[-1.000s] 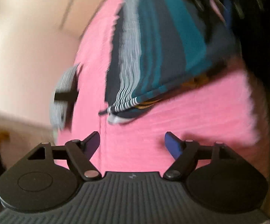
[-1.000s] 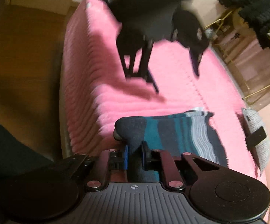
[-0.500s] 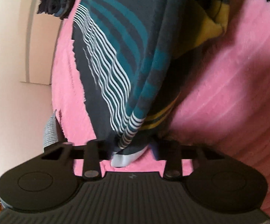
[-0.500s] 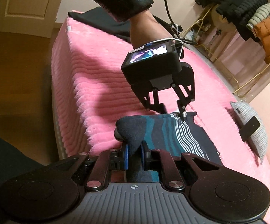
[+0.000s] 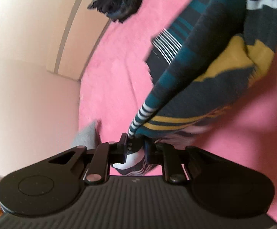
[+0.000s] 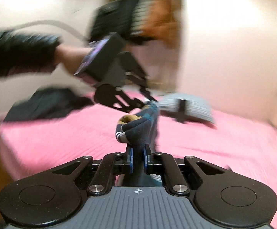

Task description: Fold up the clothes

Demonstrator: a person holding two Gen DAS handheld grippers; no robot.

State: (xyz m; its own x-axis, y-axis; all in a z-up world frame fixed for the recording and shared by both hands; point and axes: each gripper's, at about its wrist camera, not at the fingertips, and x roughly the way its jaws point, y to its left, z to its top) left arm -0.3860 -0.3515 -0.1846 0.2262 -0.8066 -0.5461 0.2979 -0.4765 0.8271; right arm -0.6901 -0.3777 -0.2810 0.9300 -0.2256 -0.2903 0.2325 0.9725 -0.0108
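Observation:
A dark navy garment (image 5: 205,87) with teal, white and mustard stripes hangs stretched above the pink bed cover (image 5: 109,76). My left gripper (image 5: 135,143) has one striped corner between its pads, and its jaws are closing on it. In the right wrist view, my right gripper (image 6: 137,152) is shut on another bunched edge of the garment (image 6: 138,131), which runs away to the left gripper (image 6: 149,101). A hand (image 6: 69,55) in a black sleeve carries that gripper. Both views are motion-blurred.
A grey cushion (image 6: 188,105) with a black strap lies on the bed cover (image 6: 62,133) near the wall. Black clothing (image 6: 46,103) is piled at the bed's far left end. Jackets (image 6: 138,17) hang on a rack behind.
The left gripper came down to the garment's corner, closed on it and lifted it. The right gripper kept its grip, rose and rolled, so its view now looks level across the bed.

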